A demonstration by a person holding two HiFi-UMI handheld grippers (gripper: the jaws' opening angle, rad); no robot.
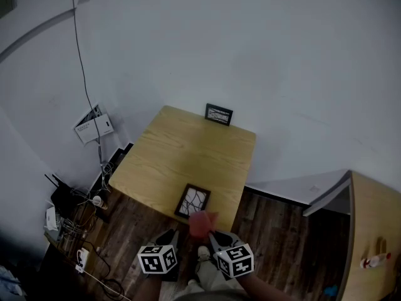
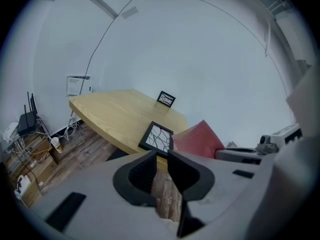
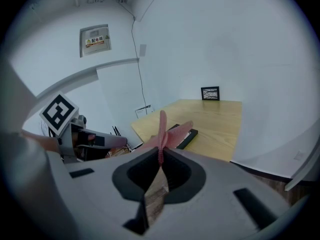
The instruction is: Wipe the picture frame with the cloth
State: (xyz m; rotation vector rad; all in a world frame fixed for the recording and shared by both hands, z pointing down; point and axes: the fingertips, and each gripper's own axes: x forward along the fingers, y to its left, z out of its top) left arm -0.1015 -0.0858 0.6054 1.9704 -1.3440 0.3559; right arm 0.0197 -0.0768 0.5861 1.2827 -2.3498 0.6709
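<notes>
The right gripper [image 3: 160, 153] is pinching a soft red cloth [image 3: 163, 126]. Its jaws are pressing tight together on one edge of it. The rest of the cloth is sticking out in front of the jaws. I think it is being held by the edge so the loose part is free for rubbing.

The left gripper [image 2: 161, 156] is holding nothing. Its jaws are standing a little way apart, and only the dark wooden floor [image 2: 90, 143] is showing through the gap. It is hanging just beside the right gripper. It may be waiting there to hold the frame steady, but that is only my guess.

The flat black picture frame [image 1: 192, 200] is lying face up on the light wooden table [image 1: 182, 149]. It is sitting close to the near edge, where it is easy to reach. The cloth is hanging over that edge, by the frame's near corner. It does not look to be touching the frame yet, so the wiping is not showing here.

A second small black frame [image 1: 218, 113] is standing up at the far edge of the table, by the wall.

No bowl, box or tub is showing on the table. The only things holding something are the frames. The near one is holding a white picture with dark, branchy lines.
</notes>
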